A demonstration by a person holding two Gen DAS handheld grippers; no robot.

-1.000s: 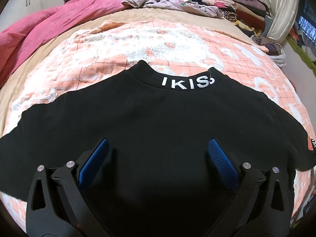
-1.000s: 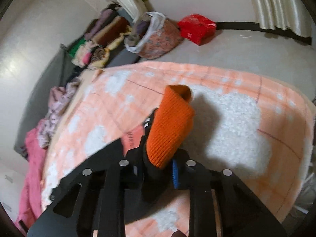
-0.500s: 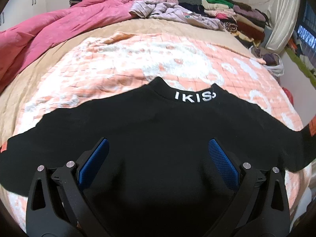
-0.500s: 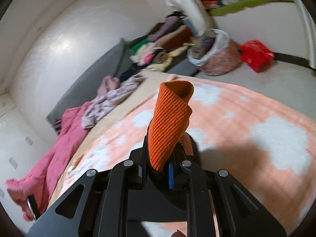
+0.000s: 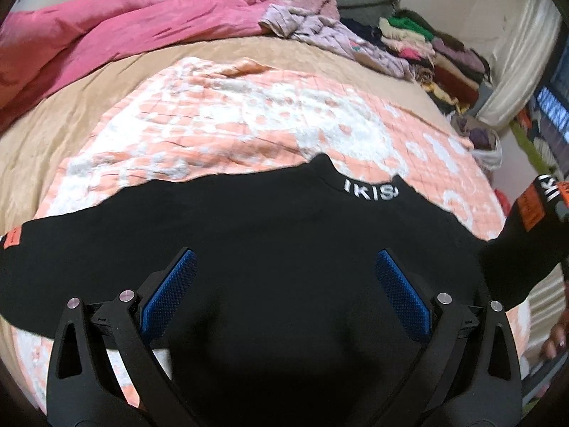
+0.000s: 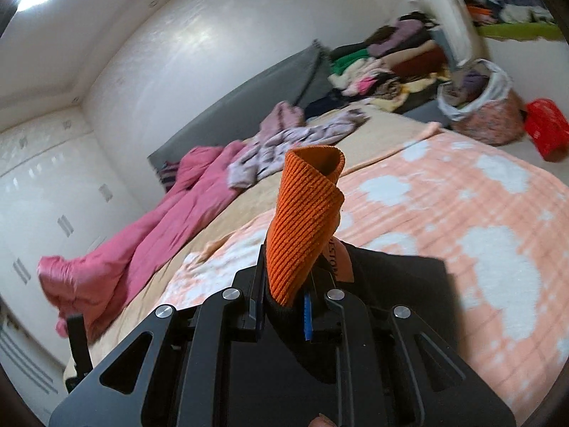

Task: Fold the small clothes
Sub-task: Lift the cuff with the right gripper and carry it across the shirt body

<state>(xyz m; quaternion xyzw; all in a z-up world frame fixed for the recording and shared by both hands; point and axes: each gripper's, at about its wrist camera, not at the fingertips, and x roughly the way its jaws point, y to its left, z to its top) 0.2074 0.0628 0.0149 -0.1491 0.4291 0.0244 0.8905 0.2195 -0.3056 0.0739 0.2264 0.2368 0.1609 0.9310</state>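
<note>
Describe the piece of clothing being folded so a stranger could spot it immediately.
On the bed, find the peach-and-white fleece blanket. Spread flat across its near part lies a black top. Unlike the pink quilt and stacked clothes behind, it has white collar lettering and orange cuffs.

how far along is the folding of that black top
Early. Done: the black top lies spread flat, collar up, on the orange blanket. In hand: the right tongs are shut on its orange cuff, and that sleeve is lifted off the bed. The left tongs hover open, holding nothing. Left: both sleeves and the body; no fold is laid yet.
</note>
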